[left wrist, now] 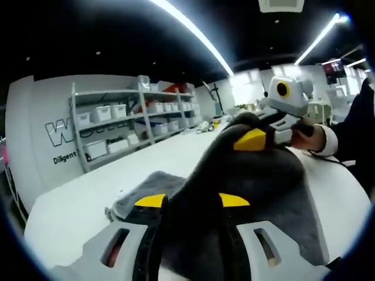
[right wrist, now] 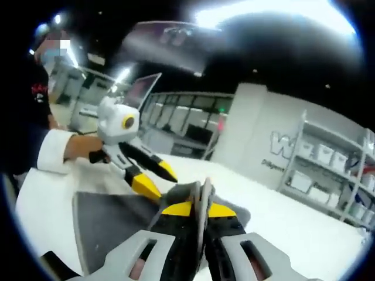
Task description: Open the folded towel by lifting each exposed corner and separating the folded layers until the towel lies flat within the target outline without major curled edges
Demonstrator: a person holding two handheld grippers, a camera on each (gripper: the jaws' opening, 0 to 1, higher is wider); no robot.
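Left tool (left wrist: 186,202), seen in the left gripper view: yellow-tipped jaws narrow, clamped on a raised fold of the towel (left wrist: 258,181). Dark grey cloth bunched between the jaws and rising in a peak beyond them. Rest of the towel spread over the white surface (left wrist: 76,205), with a rumpled edge lying at the left of the jaws.

Right tool (right wrist: 201,208), seen in the right gripper view: jaws nearly together, pinching a thin upright edge of the towel (right wrist: 105,225) between the yellow tips. Cloth stretched flat to the left of the jaws, lying on the surface (right wrist: 304,234).

Right tool (left wrist: 253,139) also in the left gripper view, at the far top of the lifted fold, yellow tip against the cloth, gripped by a hand (left wrist: 307,136) with a white cuff. Left tool (right wrist: 153,175) likewise in the right gripper view, yellow tips at the towel edge, held by a hand (right wrist: 82,146) in a white sleeve.

Background: shelves (left wrist: 132,120) with white bins along a white wall, ceiling light strips (left wrist: 193,32) overhead.
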